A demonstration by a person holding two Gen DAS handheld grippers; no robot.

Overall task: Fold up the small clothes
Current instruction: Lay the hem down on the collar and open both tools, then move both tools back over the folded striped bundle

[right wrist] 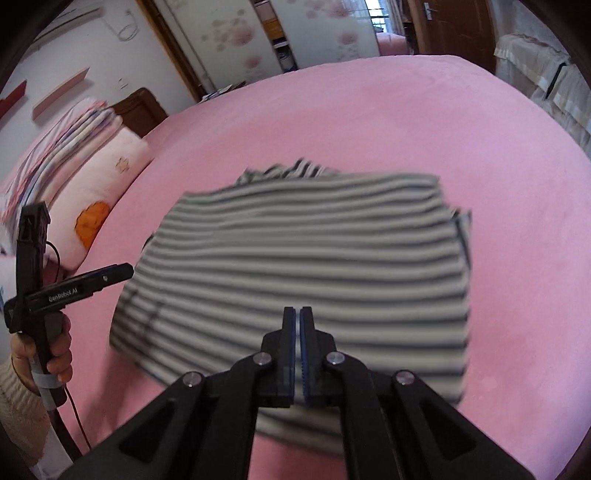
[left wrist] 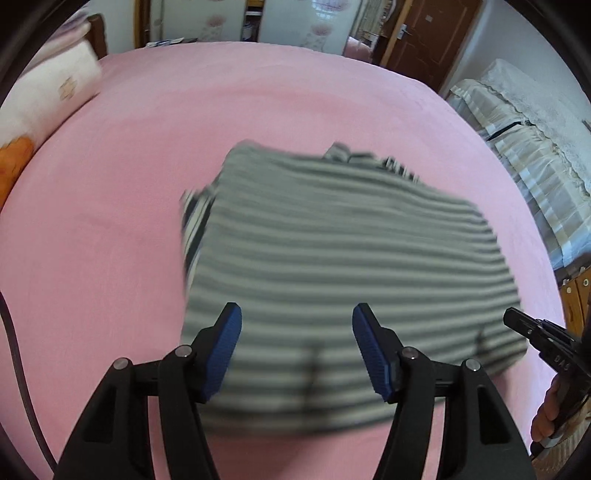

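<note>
A grey-and-white striped garment (left wrist: pixel 332 266) lies folded into a rough rectangle on the pink bed (left wrist: pixel 129 184); it also shows in the right wrist view (right wrist: pixel 314 258). My left gripper (left wrist: pixel 297 317) is open and empty, hovering above the garment's near edge. My right gripper (right wrist: pixel 297 317) is shut with nothing visible between its pads, above the garment's near edge. The right gripper's body shows at the right edge of the left wrist view (left wrist: pixel 543 343). The left gripper shows at the left of the right wrist view (right wrist: pixel 74 288).
Pink pillows and stacked bedding (right wrist: pixel 74 173) lie at the bed's head on the left. A covered sofa (left wrist: pixel 528 140) stands beyond the bed's right side. Wardrobe doors (right wrist: pixel 295 26) and a wooden door (left wrist: pixel 424 33) are at the back.
</note>
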